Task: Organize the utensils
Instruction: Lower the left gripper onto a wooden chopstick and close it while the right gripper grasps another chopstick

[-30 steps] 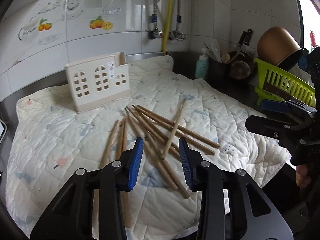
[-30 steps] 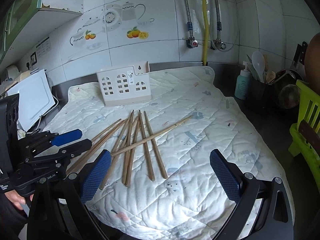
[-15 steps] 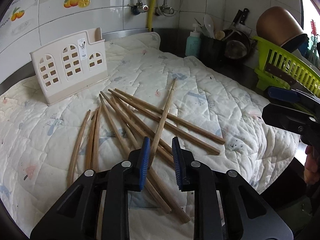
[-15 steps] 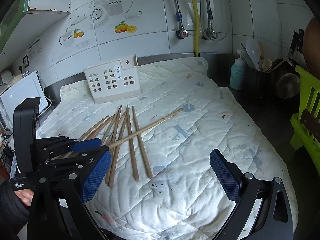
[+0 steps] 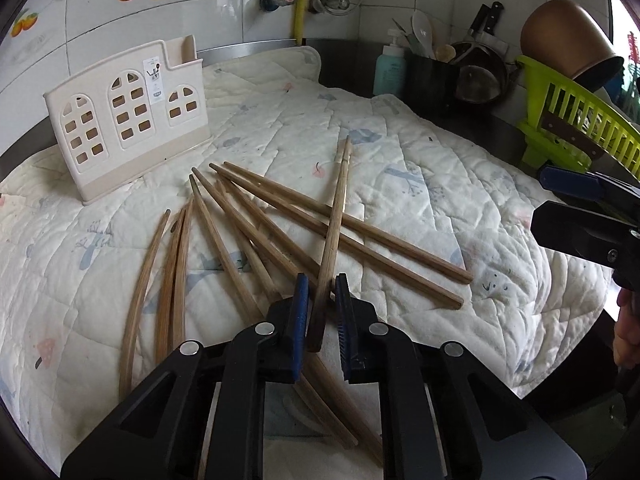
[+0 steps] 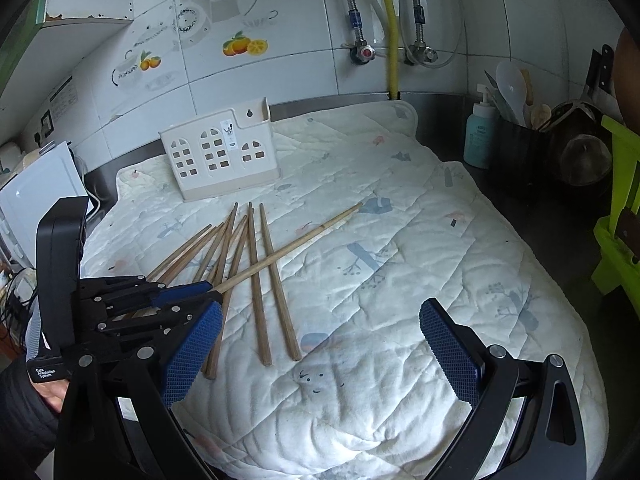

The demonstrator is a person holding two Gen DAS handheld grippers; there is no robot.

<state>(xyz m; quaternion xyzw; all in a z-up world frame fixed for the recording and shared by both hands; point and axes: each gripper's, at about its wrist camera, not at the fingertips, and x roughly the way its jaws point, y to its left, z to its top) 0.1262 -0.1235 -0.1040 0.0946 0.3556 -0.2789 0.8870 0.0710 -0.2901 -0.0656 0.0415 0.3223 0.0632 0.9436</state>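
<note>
Several wooden chopsticks [image 5: 256, 236] lie fanned on a white quilted mat [image 5: 420, 184]. One long chopstick [image 5: 334, 228] crosses the others. My left gripper [image 5: 320, 312] is shut on its near end, low over the pile. In the right wrist view the left gripper [image 6: 192, 292] holds the same chopstick [image 6: 296, 240]. A cream plastic utensil holder [image 5: 124, 116] stands upright at the mat's back left, also in the right wrist view [image 6: 224, 156]. My right gripper [image 6: 320, 344] is wide open and empty above the mat's front right part.
A green dish rack [image 5: 576, 128] with a brown pot [image 5: 564, 40] stands at the right. A soap bottle [image 5: 390, 68] and a dark utensil pot [image 5: 432, 76] are behind the mat. A white appliance [image 6: 36, 188] is at the far left. Tiled wall and pipes lie behind.
My left gripper moved forward and down to the pile and closed its jaws on the near end of the crossing chopstick. The right gripper stayed open and barely shifted.
</note>
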